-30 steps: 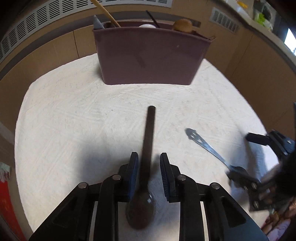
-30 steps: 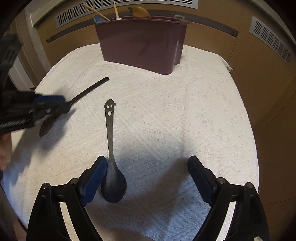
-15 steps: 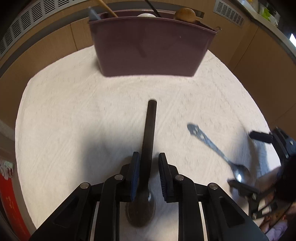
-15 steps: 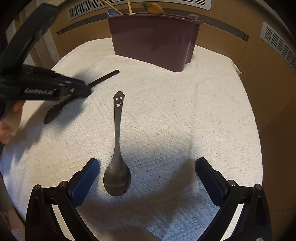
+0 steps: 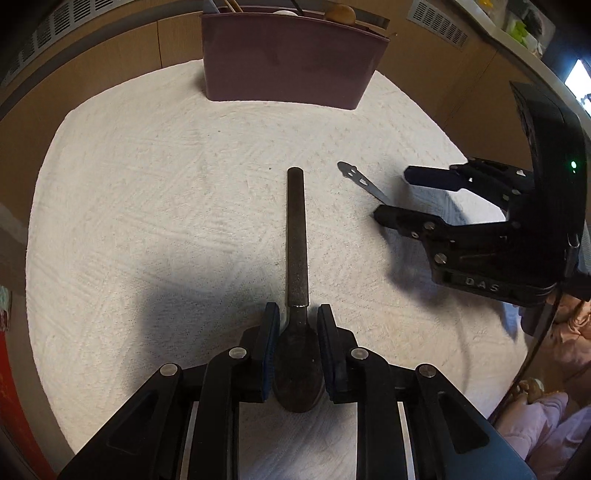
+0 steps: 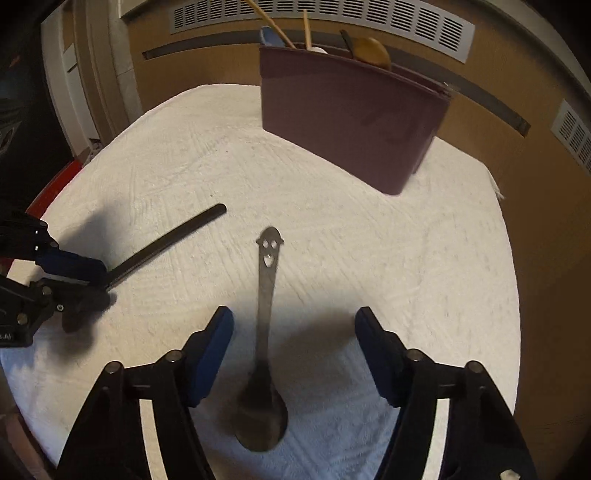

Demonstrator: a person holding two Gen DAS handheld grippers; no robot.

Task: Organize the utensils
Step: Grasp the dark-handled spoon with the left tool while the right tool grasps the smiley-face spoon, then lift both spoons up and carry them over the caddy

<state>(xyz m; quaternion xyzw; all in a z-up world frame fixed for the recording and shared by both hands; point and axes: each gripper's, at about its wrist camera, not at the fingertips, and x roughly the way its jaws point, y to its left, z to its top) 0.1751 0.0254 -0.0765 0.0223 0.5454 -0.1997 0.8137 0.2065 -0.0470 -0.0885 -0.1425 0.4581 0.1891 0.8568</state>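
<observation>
A dark spoon (image 5: pixel 296 258) with a long black handle lies on the white cloth. My left gripper (image 5: pixel 295 321) has closed around its bowl, and the pads touch the bowl's sides. The spoon also shows in the right wrist view (image 6: pixel 166 242). A metal spoon (image 6: pixel 265 314) with a smiley-face handle lies between the wide-open jaws of my right gripper (image 6: pixel 294 328); its handle tip shows in the left wrist view (image 5: pixel 360 181). A maroon utensil holder (image 5: pixel 291 59) with several utensils stands at the far side and shows in the right wrist view too (image 6: pixel 351 118).
A white textured cloth (image 5: pixel 147 203) covers the round table. Wooden cabinet panels with vents (image 6: pixel 321 18) stand behind the holder. The right gripper body (image 5: pixel 480 229) sits at the right of the left wrist view.
My left gripper has slid back along the dark spoon from handle to bowl. My right gripper has centred over the metal spoon and moved forward, staying open.
</observation>
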